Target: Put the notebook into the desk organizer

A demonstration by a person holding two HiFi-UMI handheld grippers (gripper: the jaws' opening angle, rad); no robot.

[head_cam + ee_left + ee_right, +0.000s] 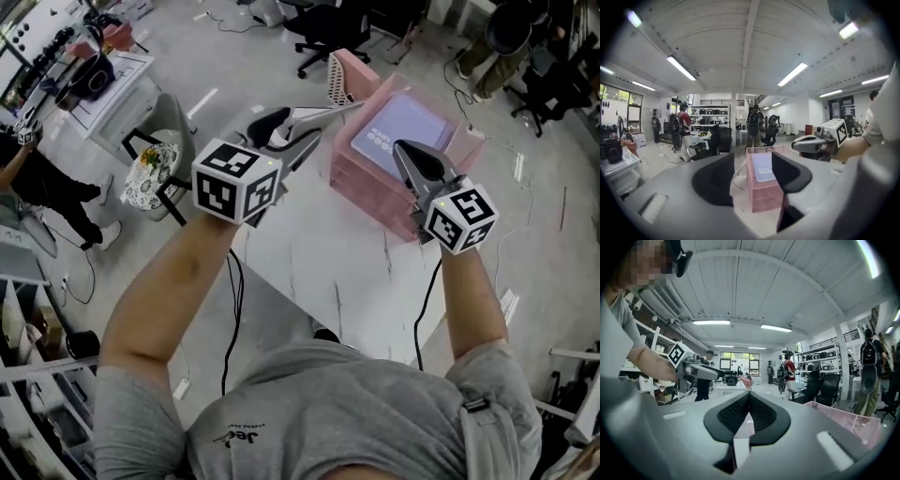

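Showing both grippers held clear above the white table, neither one carrying anything. The left gripper has its jaws standing moderately apart; in the left gripper view only open air lies between them, with the pink desk organizer seen beyond the gap. The right gripper has its jaws brought together, the ribbed pads meeting at the tips in the right gripper view, with nothing pinched between.

The notebook, lavender with a row of pale print near one edge, lies flat, cover up, in the top tray of the desk organizer, inside its translucent pink walls. Judged from this layout, the placement looks complete and the hands appear to be away from the work.

Handling, as a judgement:
- The notebook looks thin and light, so little squeeze should be needed to carry it.
- Its cover is probably smooth, and a shallow pinch could slip; it may also sag if held by one corner.
- Lying flat and close to the tray walls, it offers little edge to the jaws. The side nearest the person, or the spine, seems the best place to take hold, with one jaw slid beneath.
- The organizer looks like light plastic and could shift on the table if pushed.
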